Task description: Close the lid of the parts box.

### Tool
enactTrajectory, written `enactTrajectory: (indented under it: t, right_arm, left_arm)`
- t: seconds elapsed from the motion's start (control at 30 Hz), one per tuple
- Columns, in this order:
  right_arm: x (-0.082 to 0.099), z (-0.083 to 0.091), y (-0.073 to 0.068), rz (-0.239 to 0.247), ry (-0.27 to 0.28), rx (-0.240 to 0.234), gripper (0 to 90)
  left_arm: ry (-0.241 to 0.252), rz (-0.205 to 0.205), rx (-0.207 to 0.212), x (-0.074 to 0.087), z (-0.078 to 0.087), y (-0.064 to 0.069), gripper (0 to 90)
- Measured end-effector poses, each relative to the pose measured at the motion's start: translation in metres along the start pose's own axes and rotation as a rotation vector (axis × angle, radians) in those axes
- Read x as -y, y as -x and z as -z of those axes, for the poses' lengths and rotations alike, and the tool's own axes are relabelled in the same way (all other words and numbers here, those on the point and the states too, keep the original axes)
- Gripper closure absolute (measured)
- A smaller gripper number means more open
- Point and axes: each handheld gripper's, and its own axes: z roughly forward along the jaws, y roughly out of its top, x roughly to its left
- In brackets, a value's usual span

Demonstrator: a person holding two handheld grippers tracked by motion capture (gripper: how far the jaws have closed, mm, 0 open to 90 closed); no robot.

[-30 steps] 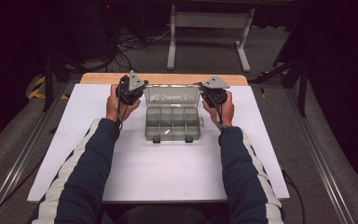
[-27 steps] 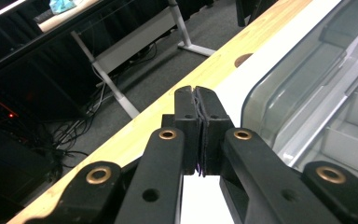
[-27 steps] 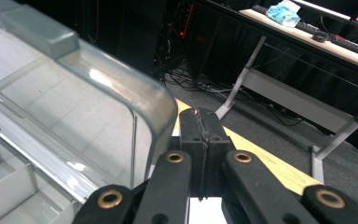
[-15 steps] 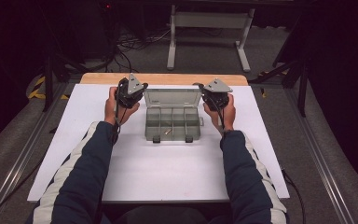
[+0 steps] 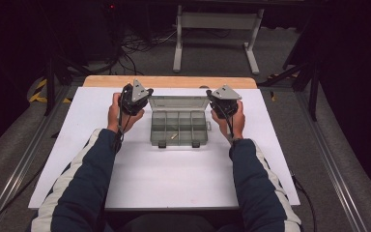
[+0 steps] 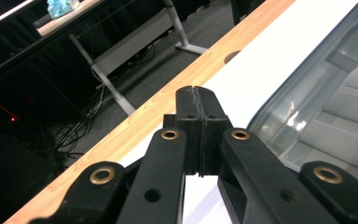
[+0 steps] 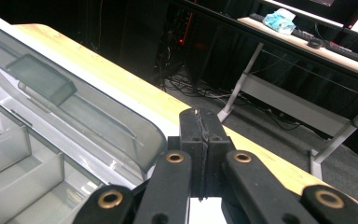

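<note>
Left claw (image 5: 136,96) and right claw (image 5: 223,100), both pressed together and empty, flank the open organizer box (image 5: 178,127); a careless nudge could slam its raised lid.

White sheet (image 5: 174,174) is covering most of the tabletop; a strip of bare wood (image 5: 169,81) is showing along the far edge, with a round hole (image 6: 232,57) in it. Beyond, a white-legged desk frame (image 5: 217,29) is standing on grey carpet, cables (image 5: 140,46) trailing beside it. A crumpled blue-green cloth (image 7: 279,21) is lying on that far desk. Yellow-black hazard tape (image 5: 41,92) is showing at left.
</note>
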Motion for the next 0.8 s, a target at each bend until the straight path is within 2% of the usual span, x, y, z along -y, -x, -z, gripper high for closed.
enactTrajectory:
  t: [0.17,0.8]
  right_arm:
    - [0.002,0.004,-0.002,0.011,-0.003,0.001,90.0]
    - [0.008,0.019,-0.013,0.026,0.005,-0.016,90.0]
  left_arm:
    - [0.004,-0.026,0.004,-0.001,0.003,0.005,89.8]
    - [0.013,-0.053,0.029,0.005,0.013,0.016,89.4]
